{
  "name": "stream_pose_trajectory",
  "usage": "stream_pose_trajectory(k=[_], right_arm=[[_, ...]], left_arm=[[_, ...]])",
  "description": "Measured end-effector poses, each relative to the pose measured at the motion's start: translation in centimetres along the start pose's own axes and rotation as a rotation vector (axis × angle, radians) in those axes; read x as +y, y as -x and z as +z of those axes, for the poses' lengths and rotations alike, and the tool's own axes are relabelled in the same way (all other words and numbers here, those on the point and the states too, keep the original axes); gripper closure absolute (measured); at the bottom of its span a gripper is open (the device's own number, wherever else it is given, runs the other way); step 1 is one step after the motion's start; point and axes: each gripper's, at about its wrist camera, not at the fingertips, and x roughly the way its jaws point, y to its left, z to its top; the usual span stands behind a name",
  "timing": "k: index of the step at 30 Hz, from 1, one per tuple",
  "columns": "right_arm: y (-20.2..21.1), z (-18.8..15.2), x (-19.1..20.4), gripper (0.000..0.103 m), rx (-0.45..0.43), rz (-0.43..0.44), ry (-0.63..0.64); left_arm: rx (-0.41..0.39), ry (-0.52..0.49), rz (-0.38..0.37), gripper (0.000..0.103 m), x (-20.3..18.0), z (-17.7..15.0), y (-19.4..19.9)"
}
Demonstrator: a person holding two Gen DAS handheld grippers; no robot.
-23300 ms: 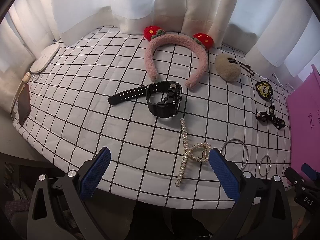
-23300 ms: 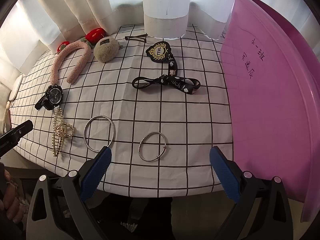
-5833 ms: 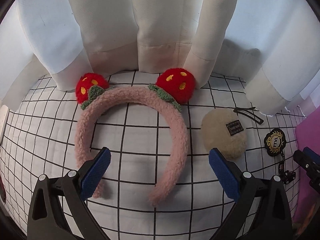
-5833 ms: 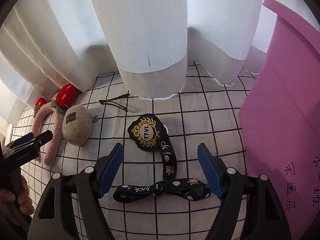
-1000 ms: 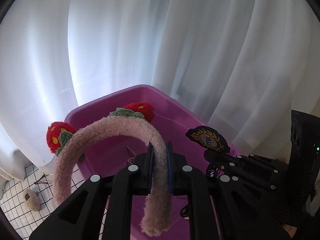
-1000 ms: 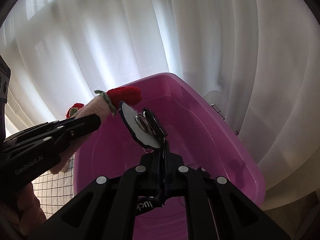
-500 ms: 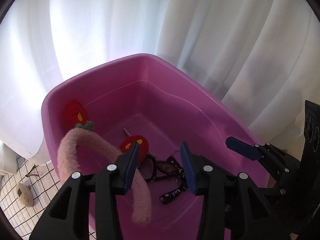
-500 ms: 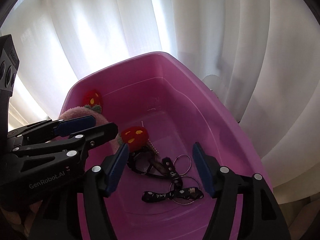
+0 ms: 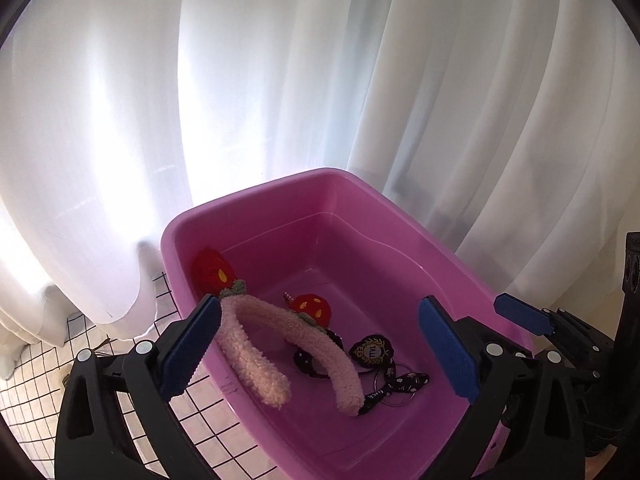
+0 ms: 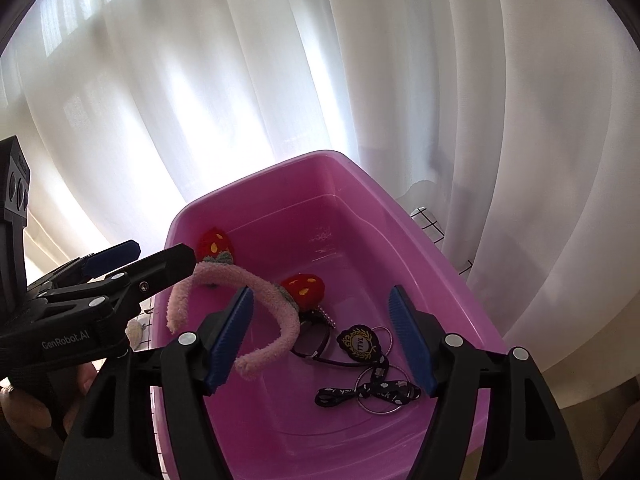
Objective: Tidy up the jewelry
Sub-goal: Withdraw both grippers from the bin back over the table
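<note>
Both tongs hung apart over my pink tub; headband and lanyard in, fuzzy clip left on the bench.

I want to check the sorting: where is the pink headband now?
The headband lies inside the pink tub, toward its left wall in both wrist views, left of the black badge.

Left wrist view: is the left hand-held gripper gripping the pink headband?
No, the left hand-held gripper is open, and the pink headband lies in the pink tub.

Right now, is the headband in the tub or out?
In: the headband lies inside the tub, free of both open grippers.
</note>
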Motion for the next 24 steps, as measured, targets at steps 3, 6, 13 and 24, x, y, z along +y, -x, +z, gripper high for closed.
stream_pose_trajectory(k=[3, 6, 13, 24], right_arm=[[0.9, -0.1, 1.1, 0.036, -0.011, 0.031, 0.009], [1.7, -0.4, 2.7, 0.035, -0.027, 0.097, 0.014], [1.5, -1.4, 8.9, 0.034, -0.019, 0.248, 0.091], [-1.5, -2.5, 20.0, 0.034, 0.056, 0.402, 0.264]], left_arm=[[-0.033, 0.028, 0.022, 0.006, 1.3, -0.5, 2.0], [-0.065, 0.045, 0.051, 0.006, 2.8, -1.6, 4.3], [-0.105, 0.109, 0.156, 0.006, 8.0, -4.8, 9.0], [-0.077, 0.298, 0.431, 0.006, 19.5, -11.5, 13.2]])
